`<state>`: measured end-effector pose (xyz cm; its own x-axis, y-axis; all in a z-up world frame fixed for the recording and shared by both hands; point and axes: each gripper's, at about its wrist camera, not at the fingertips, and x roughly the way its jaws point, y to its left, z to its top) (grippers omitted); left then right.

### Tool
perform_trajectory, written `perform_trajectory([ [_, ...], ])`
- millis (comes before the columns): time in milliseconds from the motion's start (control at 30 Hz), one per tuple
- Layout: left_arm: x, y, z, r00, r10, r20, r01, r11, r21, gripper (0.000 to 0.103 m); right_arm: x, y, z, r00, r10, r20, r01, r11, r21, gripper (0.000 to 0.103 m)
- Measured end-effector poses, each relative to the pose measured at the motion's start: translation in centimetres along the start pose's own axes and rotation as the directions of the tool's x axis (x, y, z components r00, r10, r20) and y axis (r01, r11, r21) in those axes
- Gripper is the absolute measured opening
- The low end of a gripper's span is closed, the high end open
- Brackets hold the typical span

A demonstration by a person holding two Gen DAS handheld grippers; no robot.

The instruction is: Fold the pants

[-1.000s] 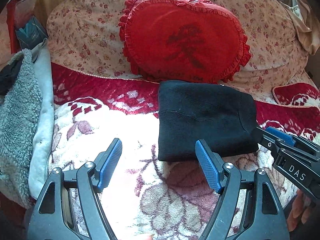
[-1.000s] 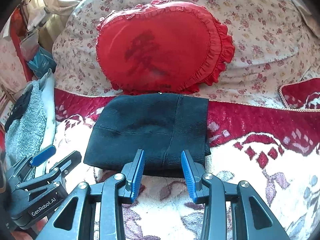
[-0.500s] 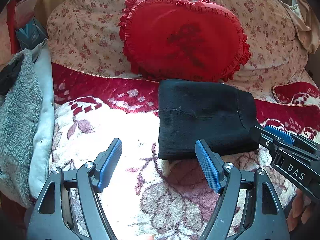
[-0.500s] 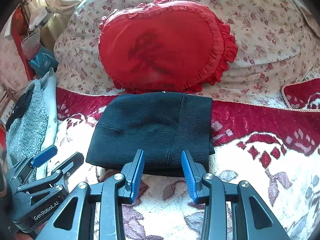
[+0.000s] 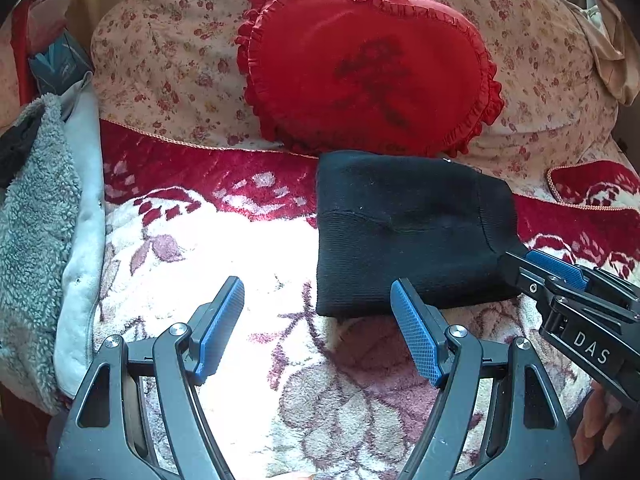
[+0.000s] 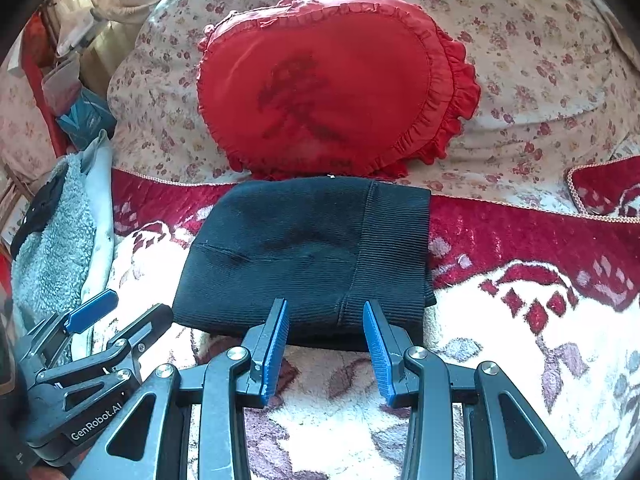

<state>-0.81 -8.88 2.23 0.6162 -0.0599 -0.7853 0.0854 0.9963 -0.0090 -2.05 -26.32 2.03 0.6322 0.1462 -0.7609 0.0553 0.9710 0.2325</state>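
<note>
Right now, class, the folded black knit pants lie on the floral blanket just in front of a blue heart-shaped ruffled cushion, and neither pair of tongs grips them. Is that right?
Not quite: the heart-shaped ruffled cushion is red, not blue, as the right wrist view shows. The folded black knit pants do lie on the floral blanket just in front of it, ungripped.

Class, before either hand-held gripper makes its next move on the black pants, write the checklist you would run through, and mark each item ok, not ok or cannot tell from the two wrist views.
1. Pants folded into a compact block on the blanket: ok.
2. Left hand-held gripper open and empty: ok; it hangs over bare blanket, left of the pants.
3. Right hand-held gripper open, pads clear of the cloth: ok; it sits at the near edge of the pants.
4. Red cushion clear of the pants: cannot tell; their edges meet in both views.
5. Grey fleece clear of the pants: ok, well to the left.
6. Layers lined up underneath: cannot tell.
</note>
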Motion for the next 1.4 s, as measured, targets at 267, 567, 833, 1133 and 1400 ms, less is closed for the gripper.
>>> perform_trajectory([
  [267, 0.5, 0.3, 0.0, 1.0, 0.0, -0.008, 0.0, 1.0, -0.008, 0.076, 0.6, 0.1, -0.2, 1.0, 0.005, -0.015, -0.005, 1.0, 0.001, 0.037],
  [567, 0.4, 0.3, 0.0, 1.0, 0.001, -0.003, -0.001, 1.0, -0.005, 0.076, 0.6, 0.1, -0.2, 1.0, 0.005, -0.016, -0.005, 1.0, 0.003, 0.037],
  [833, -0.2, 0.0, -0.2, 1.0, 0.002, 0.006, -0.002, 1.0, 0.003, 0.076, 0.4, 0.4, -0.4, 1.0, 0.01, -0.01, -0.01, 1.0, 0.001, 0.037],
  [1133, -0.5, 0.3, -0.5, 1.0, 0.004, 0.008, -0.004, 1.0, -0.003, 0.076, 0.0, 0.4, -0.5, 1.0, 0.012, -0.007, -0.012, 1.0, 0.006, 0.037],
  [1400, -0.4, 0.2, -0.7, 1.0, 0.007, 0.004, -0.007, 1.0, 0.002, 0.076, 0.1, 0.4, -0.7, 1.0, 0.017, -0.015, -0.016, 1.0, 0.003, 0.037],
])
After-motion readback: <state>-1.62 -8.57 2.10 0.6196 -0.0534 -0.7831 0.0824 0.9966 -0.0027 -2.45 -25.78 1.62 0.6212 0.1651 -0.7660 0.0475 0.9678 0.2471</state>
